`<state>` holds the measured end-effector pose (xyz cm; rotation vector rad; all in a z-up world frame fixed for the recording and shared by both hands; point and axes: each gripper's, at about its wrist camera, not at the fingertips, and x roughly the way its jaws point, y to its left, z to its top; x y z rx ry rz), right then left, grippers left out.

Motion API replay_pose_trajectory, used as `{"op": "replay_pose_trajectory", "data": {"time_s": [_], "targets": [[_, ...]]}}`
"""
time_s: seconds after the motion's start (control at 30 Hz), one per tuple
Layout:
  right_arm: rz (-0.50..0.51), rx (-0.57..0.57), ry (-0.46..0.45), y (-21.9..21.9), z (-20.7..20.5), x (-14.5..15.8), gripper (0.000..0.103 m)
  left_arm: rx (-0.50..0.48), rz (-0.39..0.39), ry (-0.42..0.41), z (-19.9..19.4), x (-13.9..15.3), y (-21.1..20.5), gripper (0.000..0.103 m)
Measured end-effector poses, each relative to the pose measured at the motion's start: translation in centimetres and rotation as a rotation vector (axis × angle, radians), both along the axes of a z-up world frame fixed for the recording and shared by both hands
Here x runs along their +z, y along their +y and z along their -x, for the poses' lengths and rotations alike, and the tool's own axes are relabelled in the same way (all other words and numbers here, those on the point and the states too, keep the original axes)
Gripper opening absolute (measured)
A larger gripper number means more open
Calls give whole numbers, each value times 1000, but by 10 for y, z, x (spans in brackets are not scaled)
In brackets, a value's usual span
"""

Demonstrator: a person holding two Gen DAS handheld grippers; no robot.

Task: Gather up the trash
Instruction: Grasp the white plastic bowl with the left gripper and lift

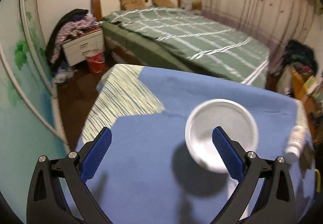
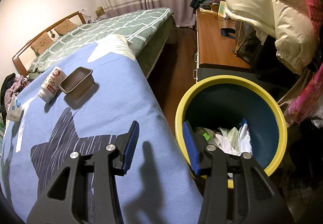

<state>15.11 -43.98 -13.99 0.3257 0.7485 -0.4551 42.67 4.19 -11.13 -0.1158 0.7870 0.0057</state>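
Note:
In the left wrist view my left gripper (image 1: 161,143) is open above the blue cloth (image 1: 141,153). Its right finger overlaps a white paper bowl (image 1: 222,121) that stands on the cloth. A white bottle (image 1: 294,143) lies at the cloth's right edge. In the right wrist view my right gripper (image 2: 161,143) is open and empty over the table's right edge, beside a yellow-rimmed blue bin (image 2: 232,103) holding crumpled paper trash (image 2: 228,139). On the cloth lie a white bottle (image 2: 51,84), a brown tray (image 2: 77,80) and a white cup (image 2: 14,109).
A green bed (image 1: 191,36) stands behind the table. A nightstand (image 1: 84,46) piled with clothes and a red bucket (image 1: 95,60) are at the far left. A wooden desk (image 2: 216,42) with bags and a white jacket (image 2: 268,12) is on the right.

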Motion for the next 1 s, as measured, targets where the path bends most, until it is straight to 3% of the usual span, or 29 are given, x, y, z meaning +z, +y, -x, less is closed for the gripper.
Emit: {"op": "replay_pose_trajectory", "data": {"time_s": [0.1, 0.23, 0.4, 0.7, 0.87, 0.93, 1.0], "targets": [[3, 0, 0, 0, 0, 0, 43, -103, 37, -25, 19, -2, -13, 98], [2, 1, 1, 0, 0, 0, 43, -213, -25, 28, 24, -22, -49, 98], [-16, 4, 6, -2, -1, -1, 44, -165, -55, 126, -1, -42, -74, 98], [-43, 20, 17, -5, -2, -5, 44, -56, -100, 86, -41, -48, -88, 98], [-43, 29, 19, -3, -4, -5, 44, -30, -65, 83, -53, -50, -80, 98], [-42, 34, 23, -3, -5, -6, 44, -23, -53, 66, -57, -48, -76, 93], [-38, 37, 25, -1, -6, -6, 44, -23, -58, 60, -54, -47, -75, 80]]}}
